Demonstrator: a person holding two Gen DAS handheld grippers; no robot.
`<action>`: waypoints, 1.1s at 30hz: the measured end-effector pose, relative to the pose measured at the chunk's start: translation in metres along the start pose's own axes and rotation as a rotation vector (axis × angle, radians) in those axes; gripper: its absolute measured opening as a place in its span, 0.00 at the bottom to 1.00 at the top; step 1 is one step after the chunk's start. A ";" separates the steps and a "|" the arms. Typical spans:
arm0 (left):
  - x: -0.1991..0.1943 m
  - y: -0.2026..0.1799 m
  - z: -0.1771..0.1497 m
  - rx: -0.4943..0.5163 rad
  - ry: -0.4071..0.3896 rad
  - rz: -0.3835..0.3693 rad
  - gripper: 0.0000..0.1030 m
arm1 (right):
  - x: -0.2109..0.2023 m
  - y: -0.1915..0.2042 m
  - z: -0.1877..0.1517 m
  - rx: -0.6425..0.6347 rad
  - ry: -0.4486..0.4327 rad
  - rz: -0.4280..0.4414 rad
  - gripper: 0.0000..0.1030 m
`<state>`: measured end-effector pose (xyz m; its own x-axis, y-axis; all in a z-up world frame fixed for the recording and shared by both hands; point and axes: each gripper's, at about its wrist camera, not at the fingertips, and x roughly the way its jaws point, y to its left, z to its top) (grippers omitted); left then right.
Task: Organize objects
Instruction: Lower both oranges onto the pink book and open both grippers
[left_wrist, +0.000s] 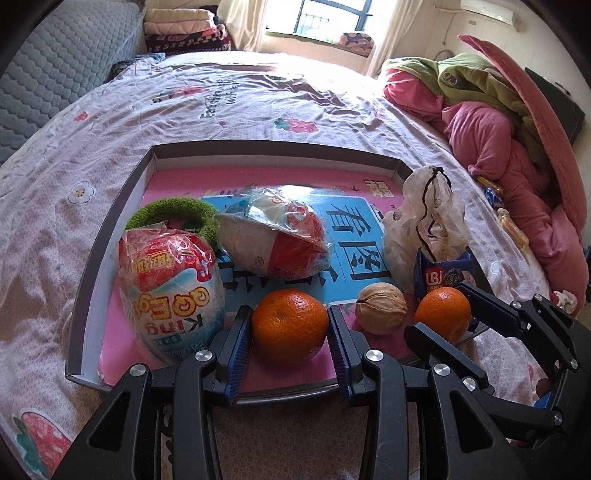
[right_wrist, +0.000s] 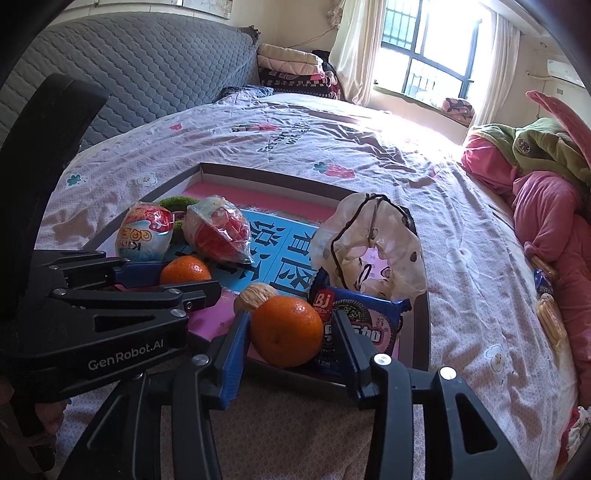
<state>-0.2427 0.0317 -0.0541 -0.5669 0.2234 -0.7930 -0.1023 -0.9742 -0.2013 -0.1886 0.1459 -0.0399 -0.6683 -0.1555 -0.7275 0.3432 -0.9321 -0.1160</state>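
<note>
From the left wrist view, the left tongs (left_wrist: 290, 332) are spread around an orange (left_wrist: 290, 324) that sits on the pink floor of a shallow tray (left_wrist: 110, 236); each blue pad stands just beside the fruit's flank, and whether they press it cannot be told. Left of these tongs, close to the left finger, stands a wrapped egg (left_wrist: 171, 291) printed with yellow letters. Ahead of the tongs lies a second egg (left_wrist: 275, 238) on its side, red and white under crinkled film, with a green ring (left_wrist: 171, 216) behind the first egg. Just right of the tongs rests a walnut (left_wrist: 380, 308). Further right, the right tongs (left_wrist: 441, 314) come in at an angle, their fingers either side of a second orange (left_wrist: 443, 314). Behind that fruit a blue packet (left_wrist: 441, 275) stands up, and a sheer pouch (left_wrist: 424, 221) with a black drawstring rises beyond it.

From the right wrist view, the right tongs (right_wrist: 288, 332) bracket the second orange (right_wrist: 287, 331), pads just beside it, at the tray's near edge (right_wrist: 421, 332). The packet (right_wrist: 365, 325) lies touching the fruit, behind the right finger; the pouch (right_wrist: 373, 243) is ahead. The walnut (right_wrist: 255, 295) sits just ahead and left. Far left, the left tongs (right_wrist: 184, 273) flank the first orange (right_wrist: 184, 269), with both eggs (right_wrist: 144, 232) (right_wrist: 218, 232) beyond them.
</note>
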 end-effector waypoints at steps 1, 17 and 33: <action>0.000 0.000 0.000 0.001 -0.001 0.001 0.40 | 0.000 0.000 0.000 0.000 0.002 -0.001 0.44; -0.017 0.000 0.000 0.017 -0.012 0.025 0.48 | -0.009 -0.003 0.000 0.010 0.011 -0.017 0.57; -0.054 0.000 0.001 0.025 -0.070 0.052 0.51 | -0.033 -0.001 0.005 0.028 -0.028 -0.031 0.62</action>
<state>-0.2129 0.0195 -0.0111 -0.6274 0.1709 -0.7597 -0.0915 -0.9850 -0.1460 -0.1706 0.1503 -0.0126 -0.6965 -0.1350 -0.7047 0.3039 -0.9452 -0.1193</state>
